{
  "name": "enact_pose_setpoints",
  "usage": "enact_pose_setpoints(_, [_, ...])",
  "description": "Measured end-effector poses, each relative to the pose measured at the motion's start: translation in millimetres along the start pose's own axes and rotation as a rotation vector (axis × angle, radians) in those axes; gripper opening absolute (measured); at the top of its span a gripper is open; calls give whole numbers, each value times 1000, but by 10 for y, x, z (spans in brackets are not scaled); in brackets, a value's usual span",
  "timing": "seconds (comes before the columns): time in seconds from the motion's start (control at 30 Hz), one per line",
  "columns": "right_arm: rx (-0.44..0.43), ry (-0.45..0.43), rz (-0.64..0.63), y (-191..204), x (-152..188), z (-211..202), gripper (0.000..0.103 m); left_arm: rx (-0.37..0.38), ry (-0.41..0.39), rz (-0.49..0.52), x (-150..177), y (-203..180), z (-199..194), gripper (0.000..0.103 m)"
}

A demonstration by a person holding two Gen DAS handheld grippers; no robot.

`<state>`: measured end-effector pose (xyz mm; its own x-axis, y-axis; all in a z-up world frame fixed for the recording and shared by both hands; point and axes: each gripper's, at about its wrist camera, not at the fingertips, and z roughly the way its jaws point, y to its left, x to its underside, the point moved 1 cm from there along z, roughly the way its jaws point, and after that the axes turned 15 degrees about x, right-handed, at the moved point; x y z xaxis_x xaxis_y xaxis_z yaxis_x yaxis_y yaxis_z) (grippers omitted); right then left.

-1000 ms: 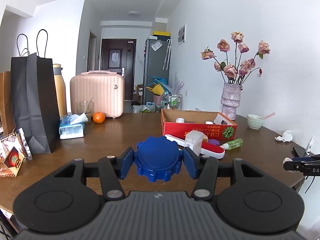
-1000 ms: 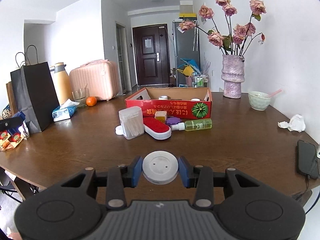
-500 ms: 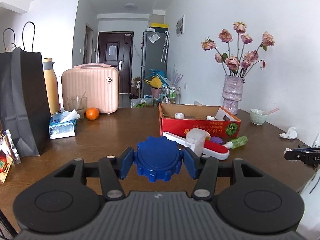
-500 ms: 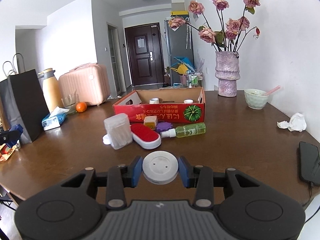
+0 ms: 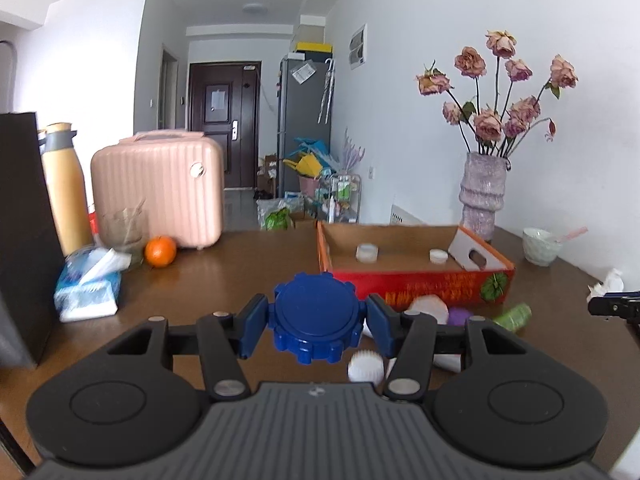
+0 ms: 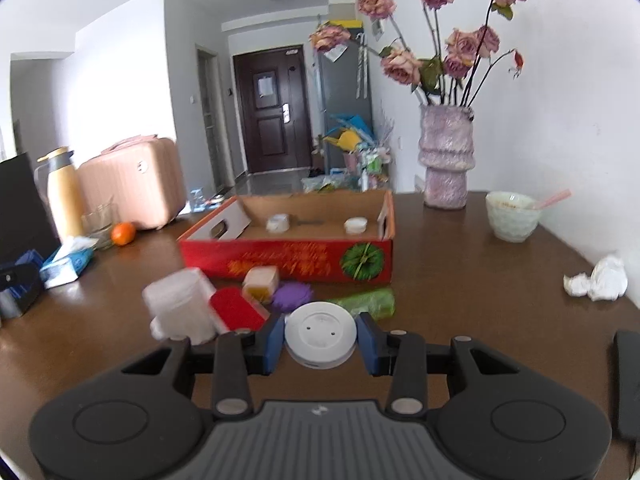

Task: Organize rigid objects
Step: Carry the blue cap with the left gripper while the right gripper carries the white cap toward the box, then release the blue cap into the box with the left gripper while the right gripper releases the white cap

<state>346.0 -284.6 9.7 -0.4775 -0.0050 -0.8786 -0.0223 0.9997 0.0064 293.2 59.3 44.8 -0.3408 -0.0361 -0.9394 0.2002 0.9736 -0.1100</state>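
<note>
My left gripper [image 5: 316,318] is shut on a blue notched round lid [image 5: 316,316], held above the table just short of the red cardboard box [image 5: 416,284]. My right gripper [image 6: 320,340] is shut on a white round disc [image 6: 320,334], held above the loose items in front of the same box [image 6: 288,260]. The box holds two small white jars [image 6: 278,223] [image 6: 355,225]. In front of it lie a clear plastic container [image 6: 180,308], a red brush [image 6: 236,310], a yellow block [image 6: 262,280], a purple piece [image 6: 294,296] and a green bottle [image 6: 366,300].
On the brown table stand a pink case [image 5: 160,188], an orange [image 5: 160,251], a tissue pack [image 5: 88,284], a yellow flask [image 5: 64,184], a black bag [image 5: 20,232], a flower vase [image 6: 446,160], a bowl [image 6: 512,216], crumpled tissue [image 6: 598,280] and a phone [image 6: 628,384].
Both grippers have moved forward toward the red box, which now looks larger and closer. Each keeps its hold on its round piece.
</note>
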Motion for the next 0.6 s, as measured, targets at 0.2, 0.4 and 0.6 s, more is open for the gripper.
enact_pose_setpoints(0.2, [36,-65,-8,-25,-369,302,39,43,-43,58,-375,74,526,55])
enact_pose_setpoints(0.4, [30,-101,-46,20,-772,694,39,86,-41,77,-696,190,1085,55])
enact_pose_setpoints(0.6, [-31,-68,-70,138,-1183,1335,39,145,46,65,-994,363,1916,55])
